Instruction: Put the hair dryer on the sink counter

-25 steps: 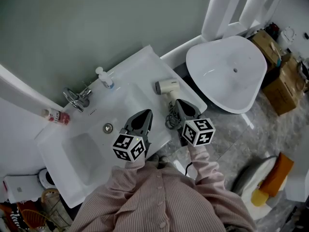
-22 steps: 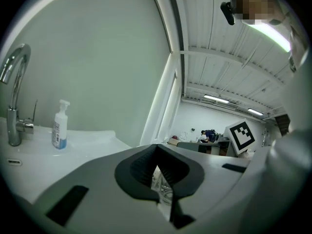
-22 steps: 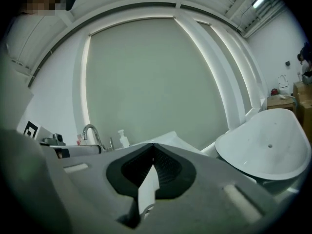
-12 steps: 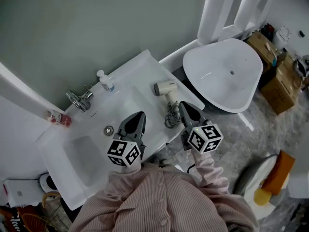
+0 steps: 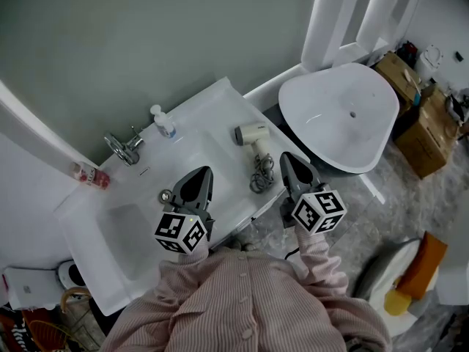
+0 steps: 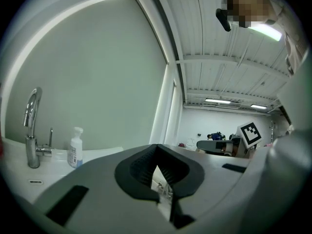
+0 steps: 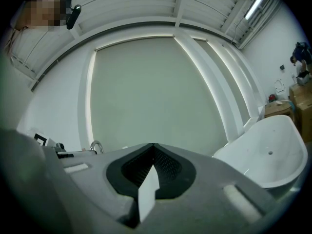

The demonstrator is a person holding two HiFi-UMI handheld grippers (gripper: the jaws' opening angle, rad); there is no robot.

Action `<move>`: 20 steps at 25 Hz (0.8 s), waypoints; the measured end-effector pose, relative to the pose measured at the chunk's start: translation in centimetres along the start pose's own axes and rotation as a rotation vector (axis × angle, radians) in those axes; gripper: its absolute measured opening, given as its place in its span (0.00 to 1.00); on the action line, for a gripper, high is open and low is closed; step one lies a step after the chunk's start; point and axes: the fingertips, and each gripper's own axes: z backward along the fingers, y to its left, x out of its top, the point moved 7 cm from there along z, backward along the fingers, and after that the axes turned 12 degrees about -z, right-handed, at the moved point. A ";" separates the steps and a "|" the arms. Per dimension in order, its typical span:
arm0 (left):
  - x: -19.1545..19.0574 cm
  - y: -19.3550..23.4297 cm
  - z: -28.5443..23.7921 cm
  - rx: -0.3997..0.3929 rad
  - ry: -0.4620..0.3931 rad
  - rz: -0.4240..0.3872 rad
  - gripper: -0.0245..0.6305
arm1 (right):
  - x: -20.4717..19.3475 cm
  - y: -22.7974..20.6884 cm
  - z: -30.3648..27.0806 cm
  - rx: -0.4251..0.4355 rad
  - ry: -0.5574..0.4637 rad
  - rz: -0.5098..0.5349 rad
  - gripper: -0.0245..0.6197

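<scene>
The white hair dryer [image 5: 252, 133] lies on the white sink counter [image 5: 220, 97] right of the basin, with its dark cord [image 5: 260, 174] bunched near the front edge. My right gripper [image 5: 286, 158] hovers just right of the cord, shut and empty, clear of the dryer. Over the counter's front my left gripper [image 5: 199, 173] hangs left of the cord, also shut with nothing in it. Both gripper views look level over the counter past shut jaws: the left gripper [image 6: 156, 147] and the right gripper [image 7: 153, 146]. The dryer is hidden in both.
A chrome faucet [image 5: 123, 149] and a pump bottle [image 5: 163, 121] stand at the counter's back, and a red-capped tube [image 5: 89, 176] lies at the left. The basin [image 5: 124, 233] is at lower left. A white bathtub [image 5: 341, 116] and cardboard boxes [image 5: 421, 119] are on the right.
Both grippers have risen and drawn back from the dryer toward the person, the left one drifting left and the right one right. The dryer stays on the counter.
</scene>
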 end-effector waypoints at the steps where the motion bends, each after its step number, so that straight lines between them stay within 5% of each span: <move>1: 0.0 0.0 0.0 0.002 0.001 0.000 0.03 | 0.1 0.0 0.1 0.000 -0.003 0.003 0.05; 20: -0.3 0.7 0.4 0.038 0.024 -0.007 0.03 | -0.1 -0.5 0.5 -0.022 0.001 0.029 0.05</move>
